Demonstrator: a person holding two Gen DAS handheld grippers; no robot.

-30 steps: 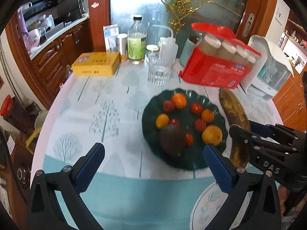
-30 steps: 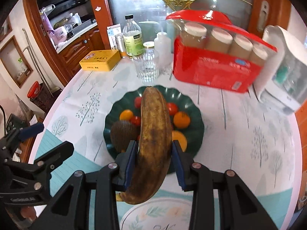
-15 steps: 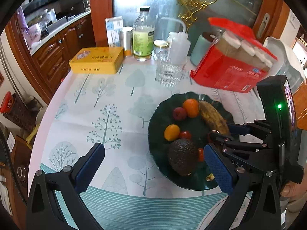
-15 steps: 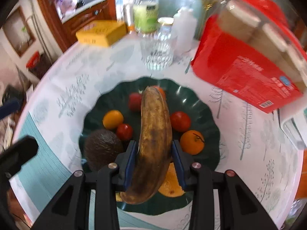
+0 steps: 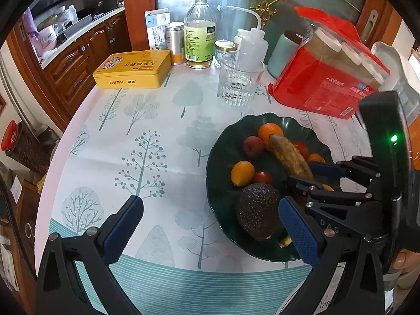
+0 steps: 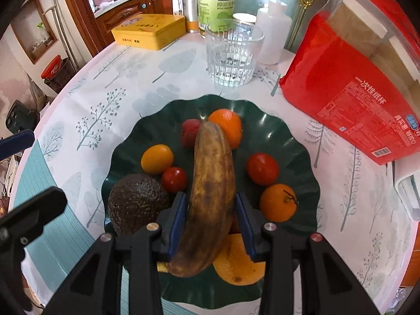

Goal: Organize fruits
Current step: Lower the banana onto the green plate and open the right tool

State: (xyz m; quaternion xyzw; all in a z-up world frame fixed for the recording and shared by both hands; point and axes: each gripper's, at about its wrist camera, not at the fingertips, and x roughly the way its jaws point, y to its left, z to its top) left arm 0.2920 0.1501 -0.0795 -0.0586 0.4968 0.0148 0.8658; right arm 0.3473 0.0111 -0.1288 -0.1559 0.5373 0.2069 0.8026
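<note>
Banana (image 6: pixel 212 183), brown and overripe, sits clamped between the pads of our right gripper (image 6: pixel 211 220), lying lengthwise over the middle of the dark green plate (image 6: pixel 296 141), far tip by an orange (image 6: pixel 228 126). On the plate around it: avocado (image 6: pixel 136 202) at near left, small red and yellow fruits on either side. Our left gripper (image 5: pixel 210 225) hangs wide, holding nothing, over the tablecloth (image 5: pixel 147 136) left of the plate. Glass (image 6: pixel 233 55) and red pack (image 6: pixel 351 92) stand beyond.
</note>
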